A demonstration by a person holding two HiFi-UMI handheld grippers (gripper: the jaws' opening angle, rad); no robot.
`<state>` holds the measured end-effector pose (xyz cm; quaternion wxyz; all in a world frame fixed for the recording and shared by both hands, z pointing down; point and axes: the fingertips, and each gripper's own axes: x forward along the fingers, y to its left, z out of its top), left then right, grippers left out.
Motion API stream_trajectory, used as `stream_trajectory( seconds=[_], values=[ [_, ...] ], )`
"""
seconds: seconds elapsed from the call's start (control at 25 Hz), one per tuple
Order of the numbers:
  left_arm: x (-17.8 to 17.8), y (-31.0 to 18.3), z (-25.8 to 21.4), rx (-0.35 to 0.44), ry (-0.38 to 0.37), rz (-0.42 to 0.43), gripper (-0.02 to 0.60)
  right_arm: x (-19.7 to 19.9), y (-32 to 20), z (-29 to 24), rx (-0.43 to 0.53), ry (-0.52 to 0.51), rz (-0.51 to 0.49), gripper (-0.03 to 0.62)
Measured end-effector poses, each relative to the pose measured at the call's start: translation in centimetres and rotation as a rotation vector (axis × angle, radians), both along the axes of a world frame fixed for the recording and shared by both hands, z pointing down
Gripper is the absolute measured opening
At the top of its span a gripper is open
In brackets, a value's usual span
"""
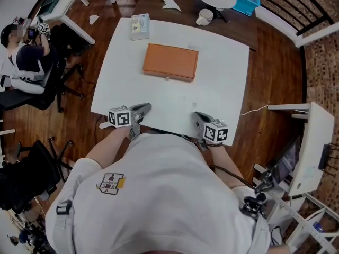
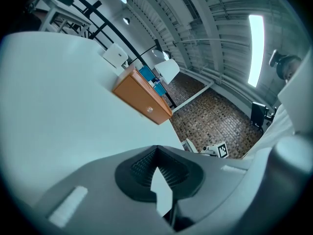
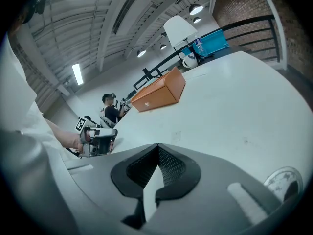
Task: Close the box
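Orange box [image 1: 170,62] lay lidded on the white table [image 1: 228,78]. The left gripper [image 1: 142,109] and right gripper [image 1: 200,116], jaws together and empty, rested well apart from it, presumably idle.

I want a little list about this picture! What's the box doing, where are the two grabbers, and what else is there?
box: orange box, flat on the table's middle, lid looks down
table: white table
left gripper: at the near edge, jaws together, nothing held
right gripper: at the near edge, jaws together, nothing held
touching box: neither gripper
other things: small carton at the far left corner; mug beyond the far edge
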<state>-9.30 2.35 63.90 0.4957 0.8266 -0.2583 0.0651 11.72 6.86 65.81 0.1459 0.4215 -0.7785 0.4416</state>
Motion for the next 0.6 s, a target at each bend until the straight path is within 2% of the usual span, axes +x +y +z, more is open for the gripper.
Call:
stream_trajectory(
  seconds=[0.6],
  values=[
    [0.04, 0.14, -0.23, 0.006, 0.004, -0.006, -0.002, 0.07, 0.69, 0.38, -0.009, 0.02, -0.002, -0.002]
  ],
)
